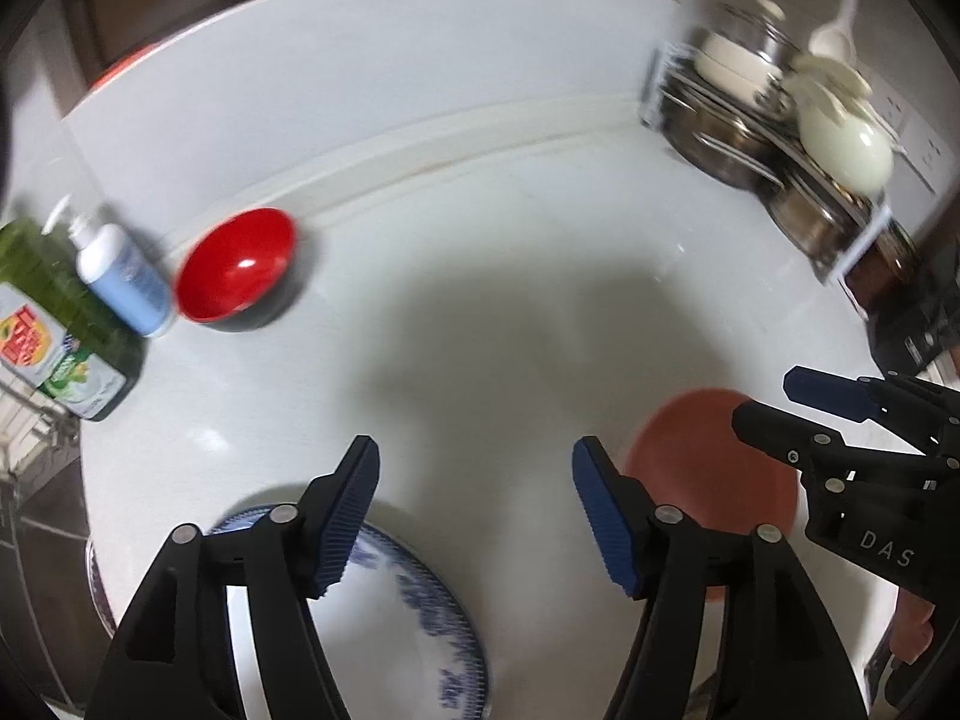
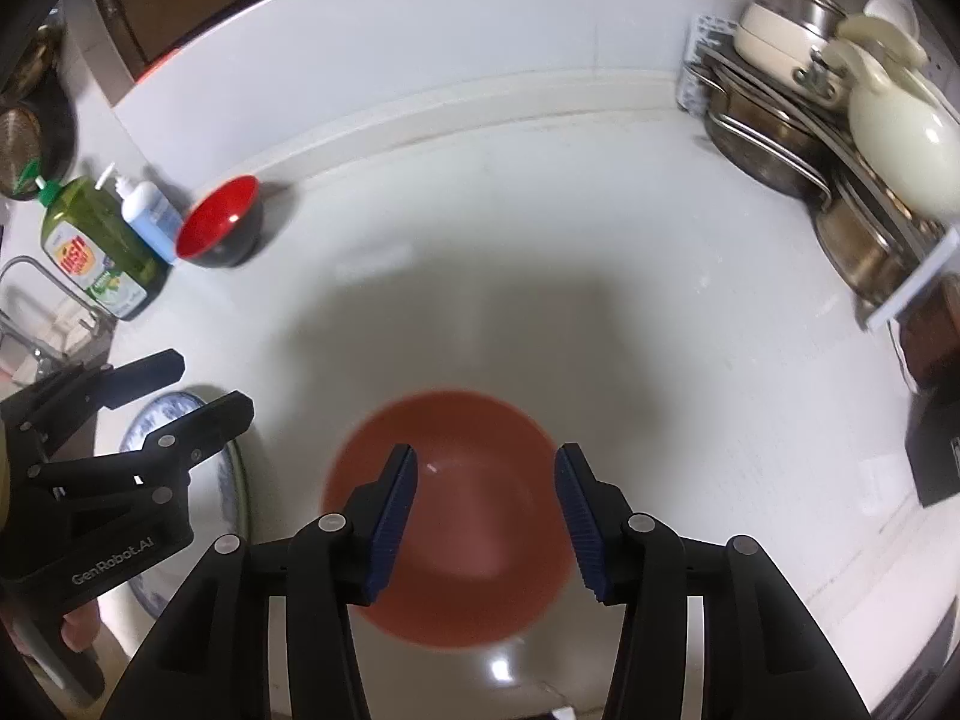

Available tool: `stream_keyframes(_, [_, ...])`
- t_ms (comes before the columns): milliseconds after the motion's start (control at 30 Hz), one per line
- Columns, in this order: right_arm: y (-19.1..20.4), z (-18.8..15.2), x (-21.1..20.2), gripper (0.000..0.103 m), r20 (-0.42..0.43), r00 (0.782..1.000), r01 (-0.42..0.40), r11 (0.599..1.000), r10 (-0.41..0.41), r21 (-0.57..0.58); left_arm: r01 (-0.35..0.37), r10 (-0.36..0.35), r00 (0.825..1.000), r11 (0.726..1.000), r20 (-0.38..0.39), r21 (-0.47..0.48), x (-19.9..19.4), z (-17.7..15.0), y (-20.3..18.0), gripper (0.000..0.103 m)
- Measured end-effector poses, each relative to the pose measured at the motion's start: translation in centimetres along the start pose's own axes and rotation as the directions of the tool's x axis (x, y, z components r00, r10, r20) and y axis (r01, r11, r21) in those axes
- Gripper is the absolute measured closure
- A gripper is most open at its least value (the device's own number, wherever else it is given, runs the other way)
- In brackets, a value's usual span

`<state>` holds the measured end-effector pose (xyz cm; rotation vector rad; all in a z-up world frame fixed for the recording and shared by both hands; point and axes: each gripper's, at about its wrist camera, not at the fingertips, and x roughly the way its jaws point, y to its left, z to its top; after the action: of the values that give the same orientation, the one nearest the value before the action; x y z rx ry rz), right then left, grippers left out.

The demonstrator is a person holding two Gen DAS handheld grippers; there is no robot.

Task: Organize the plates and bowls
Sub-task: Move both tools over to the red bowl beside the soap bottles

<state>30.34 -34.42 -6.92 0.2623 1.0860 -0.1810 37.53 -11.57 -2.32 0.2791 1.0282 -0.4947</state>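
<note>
My left gripper is open above the white counter, its fingers empty; a blue-and-white plate lies flat just below and behind its left finger. My right gripper is open too, hovering over a reddish-brown dish without touching it. That dish and the right gripper also show at the right of the left wrist view. A red bowl with a black outside stands upright near the back left. The left gripper hangs over the blue-and-white plate in the right wrist view.
A green dish soap bottle and a blue pump bottle stand beside the red bowl. A rack of steel pots and cream ware fills the back right corner. A faucet and sink lie left; a dark box sits right.
</note>
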Motion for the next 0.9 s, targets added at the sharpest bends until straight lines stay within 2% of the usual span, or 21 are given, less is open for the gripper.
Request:
stream_keyframes(233, [3.7,2.5,-0.3,0.046,0.069,0.997,-0.038,0.998,0.041,-0.046,-0.065,0.069,0.996,0.995,0.053,-0.077,-1.6,0.8,4.9,0.029])
stream_keyframes(467, [8.1,4.8,-0.1,0.046,0.101,0.991,-0.078,0.994,0.086,-0.083,-0.13,0.143,0.985,0.983,0.096,-0.126,-3.0,1.7,9.3,0.022])
stream_keyframes(900, [14.5,9.6,2.1,0.045,0.107,0.986,-0.103,0.976,0.125,-0.191,-0.216,0.231,0.971,0.958,0.062,-0.189,-1.7,3.4,15.8,0.019])
